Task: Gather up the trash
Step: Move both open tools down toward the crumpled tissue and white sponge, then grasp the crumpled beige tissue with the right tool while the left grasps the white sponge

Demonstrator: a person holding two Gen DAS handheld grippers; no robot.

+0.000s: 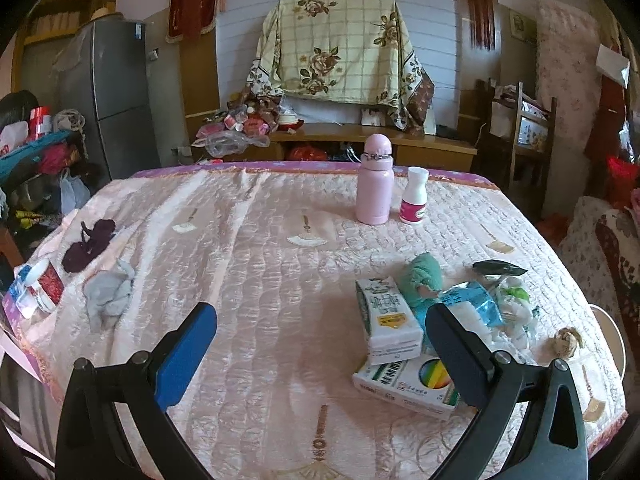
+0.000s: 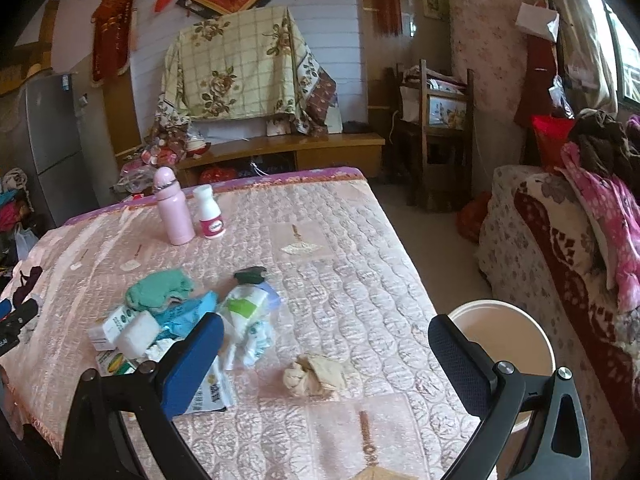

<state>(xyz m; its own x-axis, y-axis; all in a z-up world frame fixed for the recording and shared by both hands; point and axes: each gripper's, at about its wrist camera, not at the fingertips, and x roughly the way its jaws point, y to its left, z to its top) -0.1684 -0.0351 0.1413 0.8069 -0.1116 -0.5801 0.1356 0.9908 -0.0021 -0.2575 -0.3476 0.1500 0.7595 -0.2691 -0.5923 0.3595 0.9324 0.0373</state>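
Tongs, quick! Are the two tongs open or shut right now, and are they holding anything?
Left tongs: open, holding nothing.
Right tongs: open, holding nothing.

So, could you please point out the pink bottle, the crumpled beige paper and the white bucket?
pink bottle (image 1: 375, 196), left wrist view, mid body.
crumpled beige paper (image 2: 316, 374), right wrist view, centre.
white bucket (image 2: 500, 306), right wrist view, far rim.

Left claw (image 1: 320, 356) and right claw (image 2: 324, 364) both gape wide, empty.
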